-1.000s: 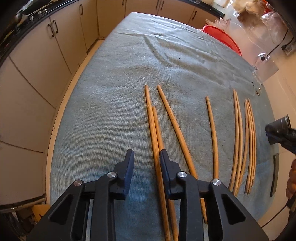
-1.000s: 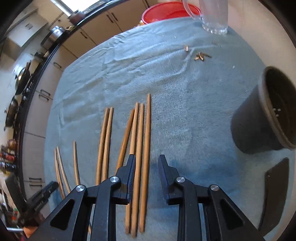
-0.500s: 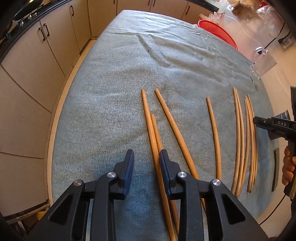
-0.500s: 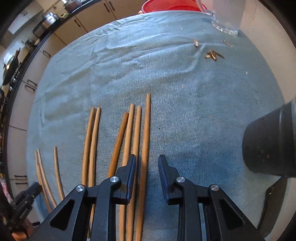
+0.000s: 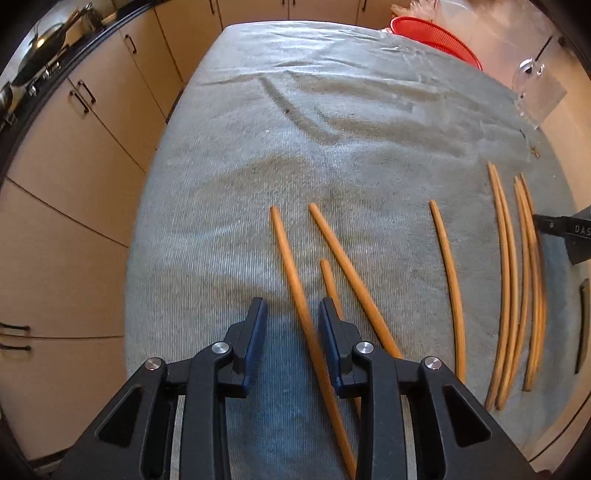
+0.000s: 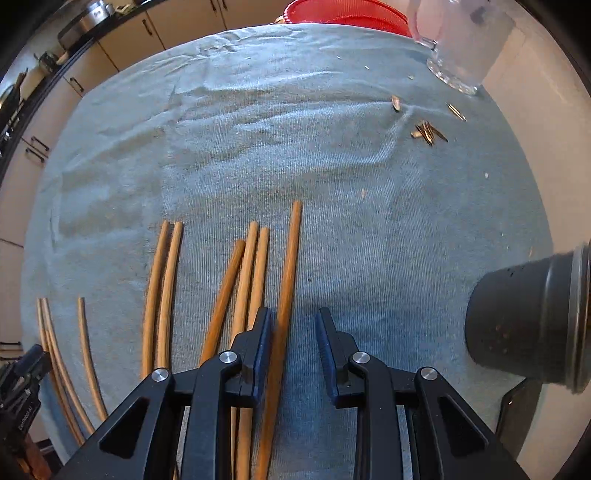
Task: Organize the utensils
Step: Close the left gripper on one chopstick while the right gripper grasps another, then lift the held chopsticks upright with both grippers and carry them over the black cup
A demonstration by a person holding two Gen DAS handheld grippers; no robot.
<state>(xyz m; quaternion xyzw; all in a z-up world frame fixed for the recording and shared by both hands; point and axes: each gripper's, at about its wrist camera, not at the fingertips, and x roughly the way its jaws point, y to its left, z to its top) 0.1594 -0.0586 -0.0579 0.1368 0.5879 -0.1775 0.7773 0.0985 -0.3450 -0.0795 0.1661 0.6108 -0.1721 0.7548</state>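
The left tongs (image 5: 290,325) point down at the bench (image 5: 229,206), which has a blue-grey towel (image 5: 332,147) over it. Their jaws are a little apart, with one wooden chopstick (image 5: 295,280) lying between them, and they do not pinch it. The right tongs (image 6: 293,332) are a little apart too. Their jaws have just been closing, and another chopstick (image 6: 288,266) lies between them, right by the left jaw but not squeezed. More chopsticks (image 6: 162,280) lie side by side on the towel. A black cup (image 6: 524,317) lies tipped on its side to the right. Farther back sit some little seeds (image 6: 428,133), a clear glass mug (image 6: 465,44) and a red basket (image 6: 343,14).
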